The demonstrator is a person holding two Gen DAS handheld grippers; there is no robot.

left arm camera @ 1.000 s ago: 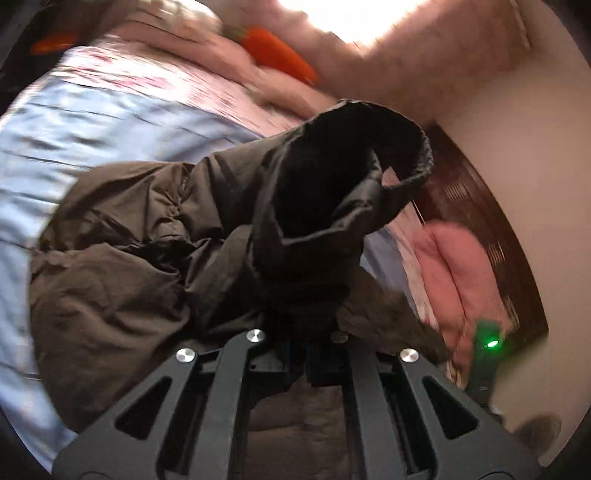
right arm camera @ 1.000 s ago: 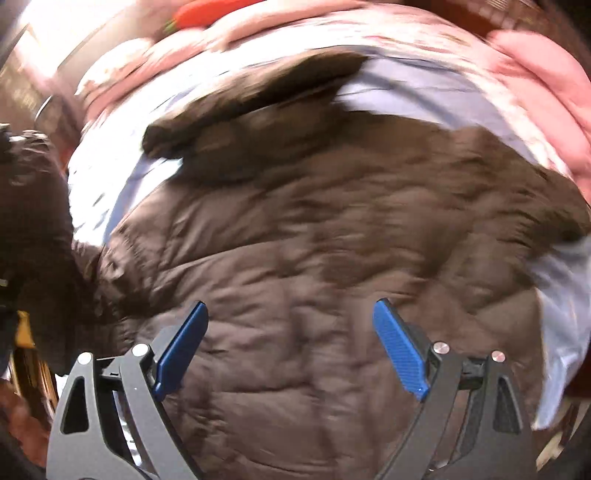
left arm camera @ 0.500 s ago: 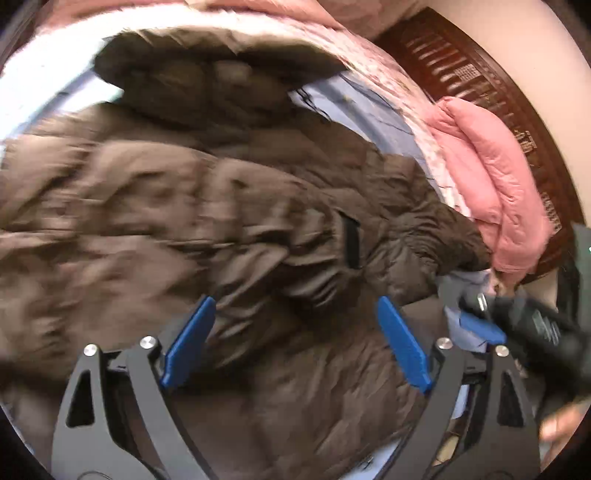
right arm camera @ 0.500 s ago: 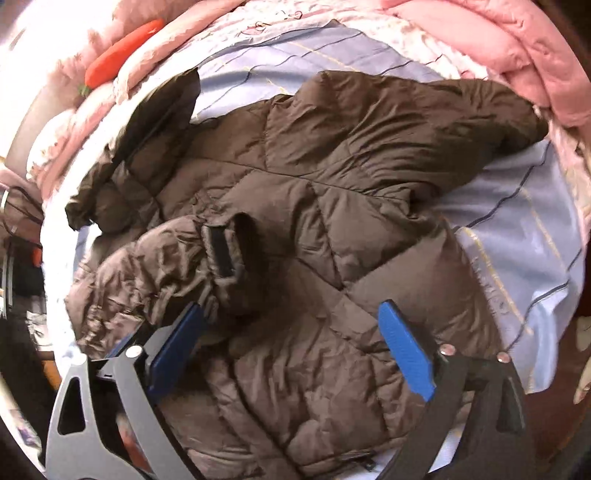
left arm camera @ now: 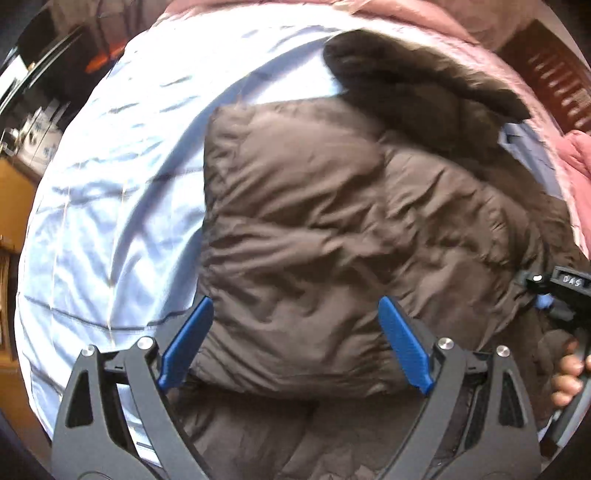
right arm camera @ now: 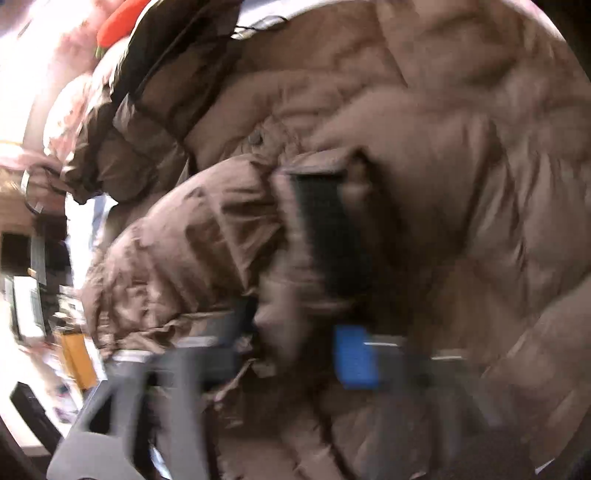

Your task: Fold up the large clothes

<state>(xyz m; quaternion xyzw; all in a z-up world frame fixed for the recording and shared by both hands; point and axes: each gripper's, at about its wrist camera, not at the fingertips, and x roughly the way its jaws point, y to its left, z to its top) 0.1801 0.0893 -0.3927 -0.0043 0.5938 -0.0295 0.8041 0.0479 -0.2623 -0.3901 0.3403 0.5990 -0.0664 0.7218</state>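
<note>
The brown puffer jacket (left arm camera: 332, 229) lies spread across the bed, on the pale blue striped sheet (left arm camera: 110, 192), with its darker hood (left arm camera: 413, 85) up at the far end near the pink quilt (left arm camera: 576, 162). The jacket's near left side is folded over, its edge running straight down the sheet.

The left gripper (left arm camera: 295, 343) hangs just over the near part of the jacket, its two blue pads (left arm camera: 184, 343) spread wide and nothing between them. Off at the right edge of that view the right gripper (left arm camera: 557, 295) pokes in over the jacket, a hand (left arm camera: 565, 373) wrapped round its handle. There's white lettering on its black body; it looks like "DAS", though it's small and I wouldn't swear to it.

From the right wrist camera everything smears. The jacket fills the picture, and a sleeve (right arm camera: 192, 258) lies bunched across it with its black cuff band (right arm camera: 328, 236) close in front of the gripper. One blue pad (right arm camera: 354, 356) shows as a blur, the other side is lost behind brown fabric, and the sleeve's cuff end sits right down between the fingers. Whether that gripper is pinching the cloth or only nosing into it, I can't tell.

Far back, an orange object (right arm camera: 118, 22) rests on the pink bedding beyond the hood. The dark wooden headboard (left arm camera: 554, 74) shows at the top right in the left view.
</note>
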